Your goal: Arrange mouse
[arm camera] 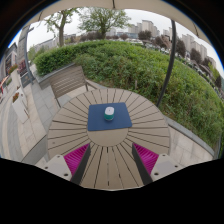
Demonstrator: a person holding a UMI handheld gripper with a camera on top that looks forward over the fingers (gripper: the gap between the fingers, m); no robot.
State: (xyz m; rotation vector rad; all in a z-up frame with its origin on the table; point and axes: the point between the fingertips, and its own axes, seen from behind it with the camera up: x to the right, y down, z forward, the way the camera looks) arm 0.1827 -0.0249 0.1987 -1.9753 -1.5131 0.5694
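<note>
Tool [111, 160] hung wide open and empty over my round slatted wooden table [60, 130]; small white-and-teal mouse [109, 114] sat ahead on a dark blue square mat [109, 119].

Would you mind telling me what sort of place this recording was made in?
It looks like an outdoor terrace or garden patio. A round slatted wooden table stands ahead of the open gripper, with a wooden bench beyond it, a green hedge behind, and trees and buildings farther off.
</note>
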